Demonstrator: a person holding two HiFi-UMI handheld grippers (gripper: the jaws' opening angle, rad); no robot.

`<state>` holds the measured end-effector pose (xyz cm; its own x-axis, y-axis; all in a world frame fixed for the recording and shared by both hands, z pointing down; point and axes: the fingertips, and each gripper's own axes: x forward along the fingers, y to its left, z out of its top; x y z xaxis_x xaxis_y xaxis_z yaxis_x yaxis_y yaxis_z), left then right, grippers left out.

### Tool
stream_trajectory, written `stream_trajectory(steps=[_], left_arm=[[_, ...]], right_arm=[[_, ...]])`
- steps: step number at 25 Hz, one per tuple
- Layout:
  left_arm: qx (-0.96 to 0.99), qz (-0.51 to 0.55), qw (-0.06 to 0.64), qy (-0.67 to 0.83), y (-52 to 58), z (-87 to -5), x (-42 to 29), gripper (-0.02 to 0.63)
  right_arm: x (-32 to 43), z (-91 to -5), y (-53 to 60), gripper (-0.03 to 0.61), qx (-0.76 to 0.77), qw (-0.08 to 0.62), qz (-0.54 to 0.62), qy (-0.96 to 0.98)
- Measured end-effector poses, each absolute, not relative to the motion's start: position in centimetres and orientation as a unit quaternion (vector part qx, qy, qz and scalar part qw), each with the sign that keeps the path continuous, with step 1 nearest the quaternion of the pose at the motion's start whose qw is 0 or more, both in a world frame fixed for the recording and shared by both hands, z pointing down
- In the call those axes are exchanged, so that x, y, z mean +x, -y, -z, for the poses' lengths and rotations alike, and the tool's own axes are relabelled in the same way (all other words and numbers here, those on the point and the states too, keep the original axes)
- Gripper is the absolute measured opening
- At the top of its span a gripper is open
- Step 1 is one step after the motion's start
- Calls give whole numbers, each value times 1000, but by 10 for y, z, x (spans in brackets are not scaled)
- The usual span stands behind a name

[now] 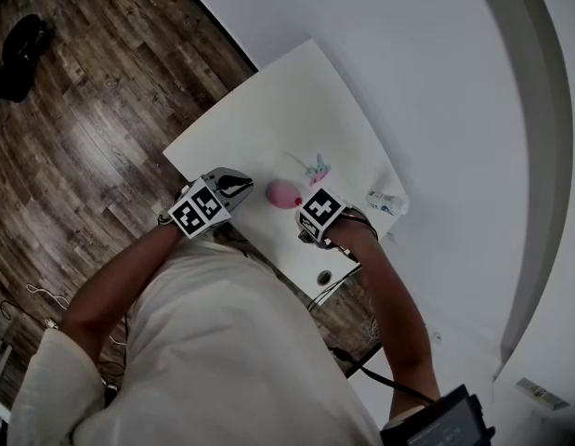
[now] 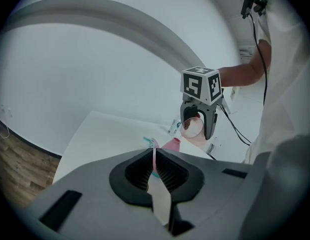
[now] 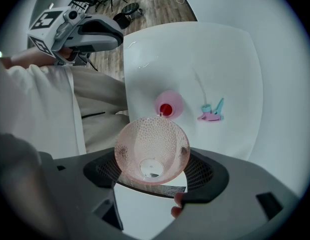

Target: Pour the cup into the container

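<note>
In the head view the cup is hidden behind the marker cube of the right claw (image 3: 152, 173), and the person's body covers the near edge of the bench (image 1: 296, 91). What the small teal and pink thing (image 3: 213, 111) is, I cannot tell. The left claw (image 2: 156, 156) is closed. A thin pink line shows in the seam between its jaws, and I cannot tell what it belongs to.

The right claw grips the cup (image 3: 152, 151), a clear pink one with small dimples, by its two sides. The cup is tipped, with its mouth turned to that claw's camera. In the right gripper view its rim lies just at the red mouth of the pink container (image 3: 168, 105). The container stands upright on the bench close to the near edge, between the two claws. The left claw is beside it and apart from it.

Beyond the container the bench is bare up to the far corner. Its left edge borders the wood floor (image 1: 83, 110). A small bottle (image 1: 387, 203) lies at the right edge, by the wall.
</note>
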<state>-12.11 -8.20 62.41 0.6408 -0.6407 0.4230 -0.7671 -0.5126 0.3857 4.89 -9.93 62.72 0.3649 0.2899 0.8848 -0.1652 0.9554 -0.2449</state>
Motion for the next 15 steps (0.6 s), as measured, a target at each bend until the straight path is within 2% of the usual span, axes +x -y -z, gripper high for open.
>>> stream_trajectory(steps=[15], left_arm=[[860, -113, 281, 412, 82, -628, -124, 12]], right_arm=[[46, -624, 98, 373, -62, 828, -138, 540]])
